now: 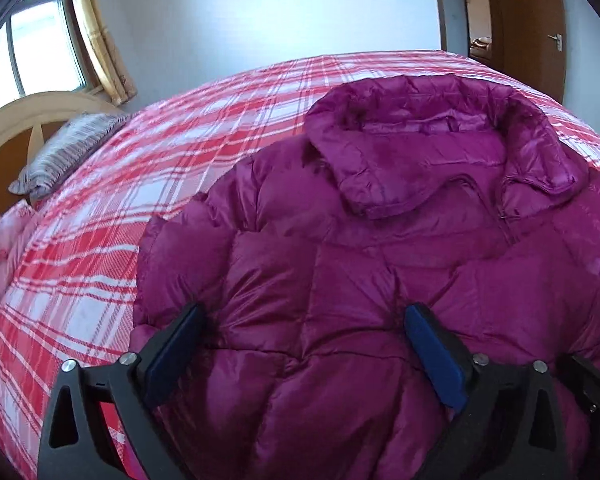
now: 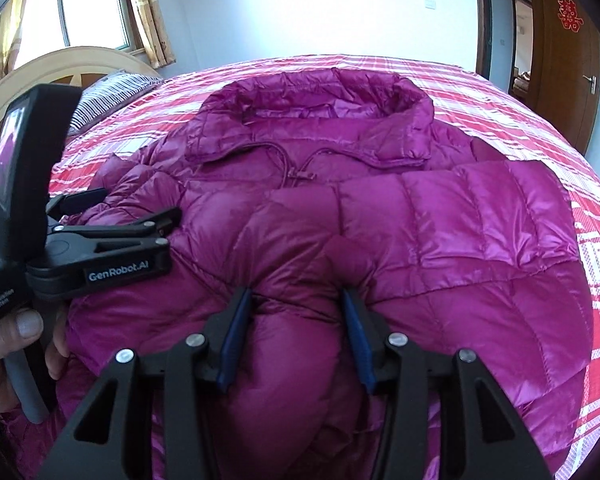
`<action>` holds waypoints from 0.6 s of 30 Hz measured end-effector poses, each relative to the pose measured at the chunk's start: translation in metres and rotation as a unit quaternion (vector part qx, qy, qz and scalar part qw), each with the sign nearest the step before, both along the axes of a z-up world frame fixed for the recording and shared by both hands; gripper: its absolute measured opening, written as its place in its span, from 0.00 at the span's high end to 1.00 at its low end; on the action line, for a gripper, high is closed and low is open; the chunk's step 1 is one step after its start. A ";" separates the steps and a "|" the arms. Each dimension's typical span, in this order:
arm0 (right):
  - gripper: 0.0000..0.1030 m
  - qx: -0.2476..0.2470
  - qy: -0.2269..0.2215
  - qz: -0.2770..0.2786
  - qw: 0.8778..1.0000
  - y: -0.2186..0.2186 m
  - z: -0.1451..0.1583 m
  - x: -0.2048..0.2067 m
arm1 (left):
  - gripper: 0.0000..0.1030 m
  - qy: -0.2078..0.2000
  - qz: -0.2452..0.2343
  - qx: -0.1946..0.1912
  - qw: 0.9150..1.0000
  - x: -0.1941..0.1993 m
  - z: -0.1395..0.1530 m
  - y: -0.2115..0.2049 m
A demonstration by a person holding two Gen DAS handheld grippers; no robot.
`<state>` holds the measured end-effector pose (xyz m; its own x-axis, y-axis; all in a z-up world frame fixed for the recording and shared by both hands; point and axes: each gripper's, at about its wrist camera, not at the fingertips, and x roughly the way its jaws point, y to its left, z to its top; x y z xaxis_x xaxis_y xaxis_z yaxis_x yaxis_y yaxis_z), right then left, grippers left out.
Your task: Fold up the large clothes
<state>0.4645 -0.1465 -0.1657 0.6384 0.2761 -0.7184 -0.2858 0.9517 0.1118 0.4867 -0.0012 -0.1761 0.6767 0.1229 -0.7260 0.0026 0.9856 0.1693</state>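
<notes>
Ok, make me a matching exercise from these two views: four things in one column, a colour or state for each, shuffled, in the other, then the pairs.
Things:
1. down jacket
2. bed cover
3. left gripper
4. right gripper

Colour or state:
A. red and white plaid
B. fingers closed on a bunched fold of fabric
C. shiny magenta, quilted
D. fingers spread wide over the padding

Pairs: 1-C, 2-A, 3-D, 4-B

Jacket (image 2: 380, 220) on bed (image 2: 540, 128)
</notes>
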 end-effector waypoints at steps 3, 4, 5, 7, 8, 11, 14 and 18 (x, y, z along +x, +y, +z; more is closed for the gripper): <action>0.51 -0.003 -0.001 0.000 1.000 0.001 -0.001 0.001 | 0.01 0.008 0.000 -0.019 1.000 0.002 -0.002 0.006; 0.51 -0.003 -0.001 0.000 1.000 0.001 -0.001 0.001 | 0.01 0.008 -0.001 -0.022 1.000 0.001 -0.003 0.007; 0.51 -0.003 0.000 0.000 1.000 0.001 -0.001 0.001 | 0.01 0.008 -0.001 -0.024 1.000 0.000 -0.003 0.007; 0.51 -0.002 -0.001 -0.001 1.000 0.001 -0.001 0.001 | 0.01 0.009 -0.001 -0.028 1.000 0.000 -0.004 0.008; 0.51 -0.002 -0.001 -0.001 1.000 0.001 -0.001 0.001 | 0.01 0.009 -0.001 -0.029 1.000 0.000 -0.005 0.008; 0.50 -0.009 -0.003 -0.001 1.000 0.002 -0.002 0.000 | 0.01 0.007 -0.001 -0.031 1.000 -0.001 -0.005 0.009; 0.50 -0.024 -0.002 0.004 1.000 0.004 0.004 0.000 | 0.01 0.006 -0.001 -0.029 1.000 -0.003 -0.005 0.009; 0.50 -0.017 -0.045 -0.009 0.999 -0.002 0.032 -0.010 | 0.01 0.005 -0.001 -0.029 1.000 -0.004 -0.005 0.008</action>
